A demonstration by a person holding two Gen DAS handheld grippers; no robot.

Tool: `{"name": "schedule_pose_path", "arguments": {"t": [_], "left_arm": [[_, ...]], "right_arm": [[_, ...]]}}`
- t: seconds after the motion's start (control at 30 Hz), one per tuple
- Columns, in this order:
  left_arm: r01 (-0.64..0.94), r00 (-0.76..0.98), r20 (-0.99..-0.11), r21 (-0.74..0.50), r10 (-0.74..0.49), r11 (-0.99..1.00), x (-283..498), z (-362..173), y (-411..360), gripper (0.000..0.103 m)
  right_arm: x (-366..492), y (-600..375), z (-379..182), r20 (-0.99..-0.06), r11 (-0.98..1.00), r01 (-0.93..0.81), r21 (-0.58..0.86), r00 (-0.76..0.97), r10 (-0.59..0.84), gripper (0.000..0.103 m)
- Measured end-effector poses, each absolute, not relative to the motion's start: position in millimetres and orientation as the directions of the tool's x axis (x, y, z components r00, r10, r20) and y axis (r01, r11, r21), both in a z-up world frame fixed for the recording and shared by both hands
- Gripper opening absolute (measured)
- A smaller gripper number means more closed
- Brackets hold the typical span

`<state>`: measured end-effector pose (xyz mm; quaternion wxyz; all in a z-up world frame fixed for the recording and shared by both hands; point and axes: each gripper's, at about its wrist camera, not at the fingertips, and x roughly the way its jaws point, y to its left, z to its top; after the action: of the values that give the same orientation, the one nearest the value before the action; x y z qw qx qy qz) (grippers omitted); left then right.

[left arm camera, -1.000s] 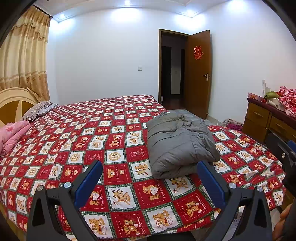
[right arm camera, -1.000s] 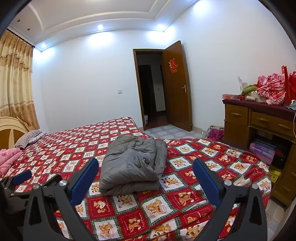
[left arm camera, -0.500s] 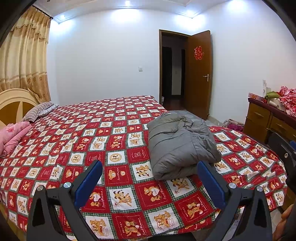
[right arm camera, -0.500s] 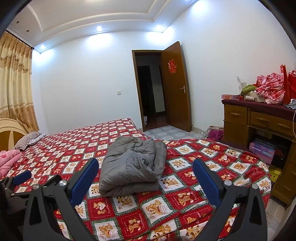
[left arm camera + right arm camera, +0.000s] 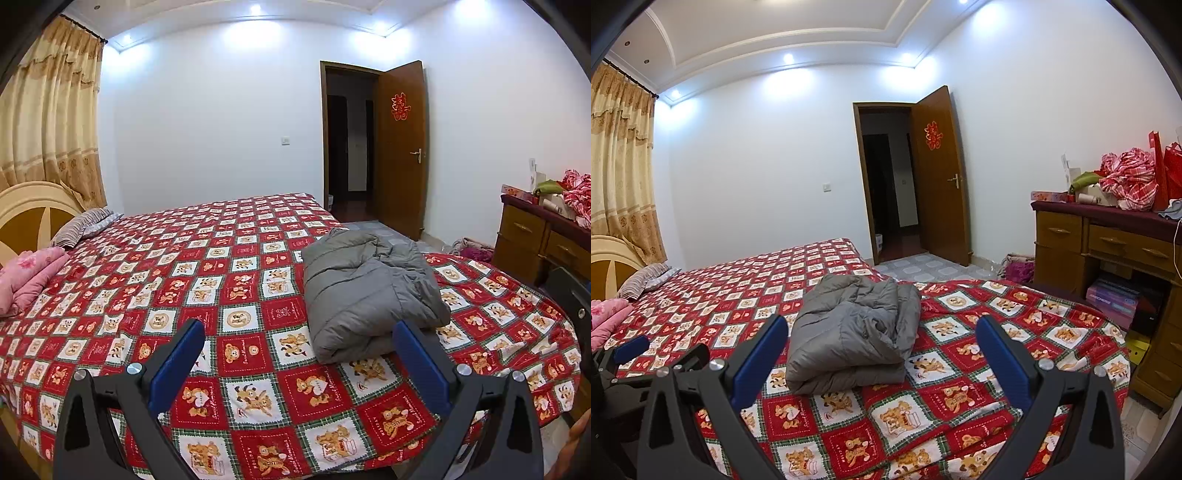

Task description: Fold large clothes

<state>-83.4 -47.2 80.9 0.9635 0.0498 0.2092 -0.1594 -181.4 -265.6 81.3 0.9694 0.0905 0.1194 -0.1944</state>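
Note:
A grey padded jacket (image 5: 365, 291) lies folded into a thick bundle on the bed's red patterned cover (image 5: 184, 280), near the foot end. My left gripper (image 5: 299, 354) hangs open above the bed's near edge, short of the bundle, with nothing between its blue pads (image 5: 177, 365). In the right wrist view the same jacket (image 5: 853, 332) sits straight ahead. My right gripper (image 5: 882, 350) is open too, held back from it and empty. The left gripper (image 5: 628, 350) shows at the lower left of that view.
Pink bedding (image 5: 26, 277) and a striped pillow (image 5: 81, 225) lie by the headboard (image 5: 33, 214). A wooden dresser (image 5: 1108, 258) loaded with red cloth stands to the right. A brown door (image 5: 938, 177) is ajar in the far wall. Curtains (image 5: 48, 122) hang at left.
Both cameras have tilted upward a little, so the bed and jacket sit lower in view. The jacket has not moved and both grippers stay open.

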Motion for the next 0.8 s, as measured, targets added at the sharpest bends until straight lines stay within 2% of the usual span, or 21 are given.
{"name": "schedule_pose_path", "arguments": {"t": [0.47,0.63,0.8], "left_arm": [[0.320,0.870,-0.411,0.047,-0.274,0.946,-74,82,-46,0.102],[0.289,0.893,-0.378,0.060,-0.246,0.956,-69,84,-46,0.102],[0.310,0.873,-0.402,0.018,-0.277,0.951,-62,84,-44,0.102]], "right_arm": [[-183,-268,80,-0.255,0.904,0.406,0.132,0.896,-0.365,0.103],[-181,-271,76,-0.263,0.904,0.405,0.136,0.894,-0.362,0.103],[-180,-272,76,-0.265,0.904,0.406,0.137,0.894,-0.362,0.103]]}}
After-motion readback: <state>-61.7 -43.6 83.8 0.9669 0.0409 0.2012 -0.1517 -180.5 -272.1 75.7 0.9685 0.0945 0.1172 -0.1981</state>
